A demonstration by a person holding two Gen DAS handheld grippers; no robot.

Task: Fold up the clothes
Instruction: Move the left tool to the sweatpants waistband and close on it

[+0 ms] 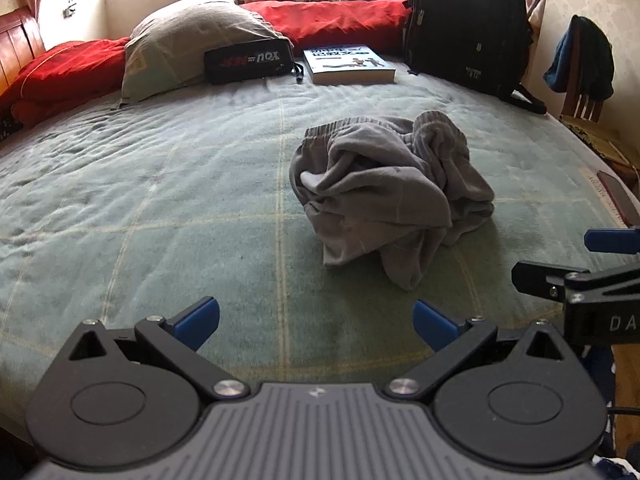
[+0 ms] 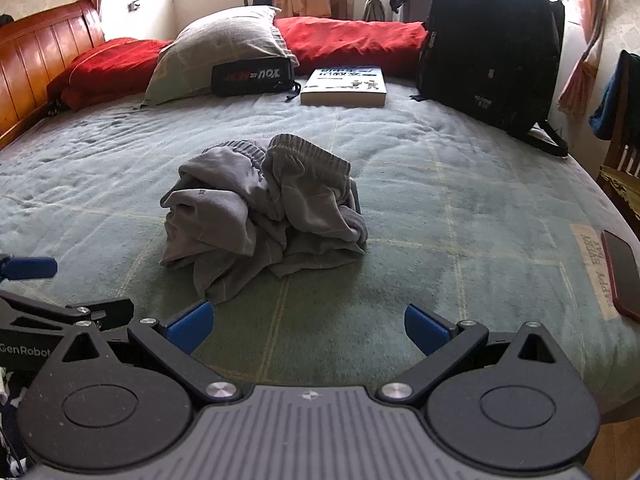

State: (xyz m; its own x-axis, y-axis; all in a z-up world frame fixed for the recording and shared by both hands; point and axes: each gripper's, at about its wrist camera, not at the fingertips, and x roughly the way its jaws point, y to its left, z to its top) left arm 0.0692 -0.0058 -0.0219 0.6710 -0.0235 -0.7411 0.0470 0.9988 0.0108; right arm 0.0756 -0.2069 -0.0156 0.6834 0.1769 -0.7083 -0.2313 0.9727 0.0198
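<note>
Grey garment [image 1: 390, 196] lying crumpled mid-bed, both grippers hanging empty at the near edge

The left gripper [image 1: 316, 320] is hovering over the green checked bedspread [image 1: 160, 184] with its blue fingertips [image 1: 200, 318] spread wide and nothing between them; the right gripper [image 2: 308, 324] is sitting just to its right, likewise wide open and gripping nothing, each one showing at the edge of the other's view. The garment is resting in a heap with its ribbed waistband [image 2: 304, 150] facing the far side, a little beyond both grippers and touching neither. Along the far edge a pillow [image 2: 224, 48], a black case [image 2: 252, 76], a book [image 2: 346, 86] and a black backpack [image 2: 492, 44] are lying in a row from left to right, and a red phone [image 2: 622, 276] is sitting at the near right edge of the bed
</note>
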